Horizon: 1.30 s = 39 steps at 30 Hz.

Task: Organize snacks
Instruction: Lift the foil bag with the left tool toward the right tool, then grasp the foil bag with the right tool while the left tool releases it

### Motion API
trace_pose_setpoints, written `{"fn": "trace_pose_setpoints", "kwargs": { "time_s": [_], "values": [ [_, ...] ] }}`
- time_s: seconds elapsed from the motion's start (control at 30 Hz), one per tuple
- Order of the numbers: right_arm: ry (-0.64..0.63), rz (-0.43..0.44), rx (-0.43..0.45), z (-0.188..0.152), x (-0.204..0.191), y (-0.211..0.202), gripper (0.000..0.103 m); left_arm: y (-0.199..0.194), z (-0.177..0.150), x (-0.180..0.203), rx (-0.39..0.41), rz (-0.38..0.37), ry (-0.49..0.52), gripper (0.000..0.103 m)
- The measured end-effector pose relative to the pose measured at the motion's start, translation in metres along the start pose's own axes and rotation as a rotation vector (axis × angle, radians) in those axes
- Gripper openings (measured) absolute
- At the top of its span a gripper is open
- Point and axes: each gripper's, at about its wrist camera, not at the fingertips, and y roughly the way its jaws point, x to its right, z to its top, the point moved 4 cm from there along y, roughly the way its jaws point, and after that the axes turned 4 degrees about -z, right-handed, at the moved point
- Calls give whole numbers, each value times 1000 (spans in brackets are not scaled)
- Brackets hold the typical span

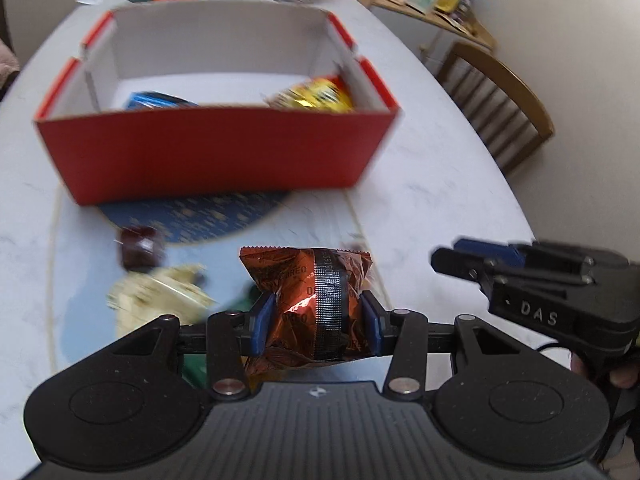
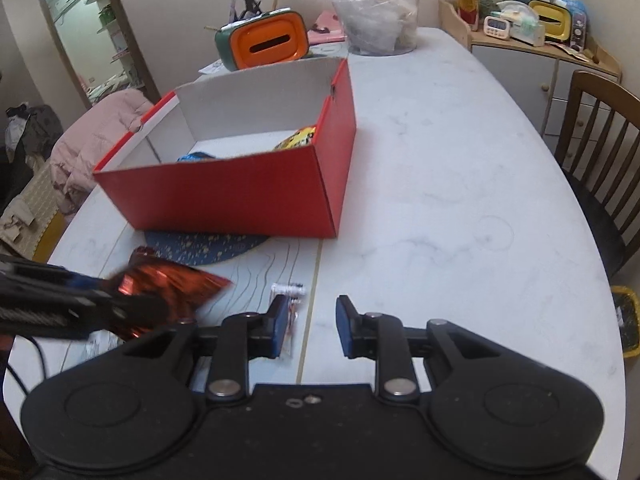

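Note:
An orange-brown foil snack packet (image 1: 308, 280) is pinched between the blue pads of my left gripper (image 1: 318, 320), held above the white table; the right wrist view shows it (image 2: 172, 284) low at the left. Ahead stands a red box (image 1: 216, 152) with a white inside. A blue packet (image 1: 156, 100) and a yellow packet (image 1: 316, 96) lie in it. My right gripper (image 2: 312, 320) is shut down to a narrow gap, holding nothing, over the table beside a small clear-wrapped snack (image 2: 290, 292). A dark red snack (image 1: 140, 246) and a pale yellow packet (image 1: 160, 292) lie loose on the table.
A blue patterned mat (image 1: 200, 216) lies under the box's near edge. An orange-faced tissue box (image 2: 264, 40) and a plastic bag (image 2: 376, 16) stand behind the box. A wooden chair (image 2: 600, 140) is at the table's right edge, with a cluttered cabinet (image 2: 540, 52) beyond.

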Motion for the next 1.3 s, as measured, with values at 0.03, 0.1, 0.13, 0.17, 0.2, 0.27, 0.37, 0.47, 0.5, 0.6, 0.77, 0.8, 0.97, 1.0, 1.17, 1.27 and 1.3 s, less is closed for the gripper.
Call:
{"fn": "trace_pose_setpoints", "kwargs": {
  "time_s": [0.03, 0.1, 0.13, 0.17, 0.2, 0.27, 0.37, 0.47, 0.5, 0.6, 0.77, 0.8, 0.97, 1.0, 1.17, 1.27, 1.3],
  "values": [
    [-6, 7, 4, -2, 2, -2, 25, 2, -3, 6, -2, -11, 17, 44],
    [-7, 8, 0, -5, 9, -6, 26, 9, -6, 19, -4, -10, 58, 44],
    [-6, 3, -7, -7, 13, -7, 27, 13, -6, 25, -7, -9, 75, 44],
    [-1, -3, -14, -9, 18, -8, 27, 18, -6, 31, -5, -13, 89, 44],
    [7, -8, -17, -10, 22, -9, 28, 23, -5, 37, -2, -16, 99, 44],
    [31, -36, -9, -10, 31, -10, 29, 33, -5, 48, -4, -14, 119, 45],
    [49, -55, 4, -12, 43, -11, 31, 45, -5, 62, 5, -22, 158, 45],
    [55, -65, 9, -14, 50, -11, 35, 54, -5, 74, 15, -4, 206, 45],
    [58, -67, 10, -15, 52, -11, 37, 57, -6, 75, 12, 0, 208, 45],
    [80, -58, 10, -17, 57, -10, 57, 62, -6, 76, 4, 9, 203, 46],
    [78, -37, 19, -13, 52, -13, 102, 56, -5, 67, -13, -18, 150, 54],
    [76, -42, 19, -12, 51, -14, 102, 52, -5, 65, -3, -26, 136, 60],
    [69, -81, 21, -9, 47, -16, 102, 31, -7, 49, 16, -68, 78, 71],
    [66, -92, 21, -9, 46, -17, 102, 27, -8, 45, 17, -69, 67, 71],
    [126, -85, -8, -10, 41, -17, 102, 5, -10, 22, 61, -25, 13, 71],
    [150, -68, -49, -12, 33, -11, 102, -3, -7, 9, 75, -34, -18, 71],
    [139, -76, -50, -12, 29, -8, 102, -6, -7, 5, 77, -26, -21, 71]
  ]
}}
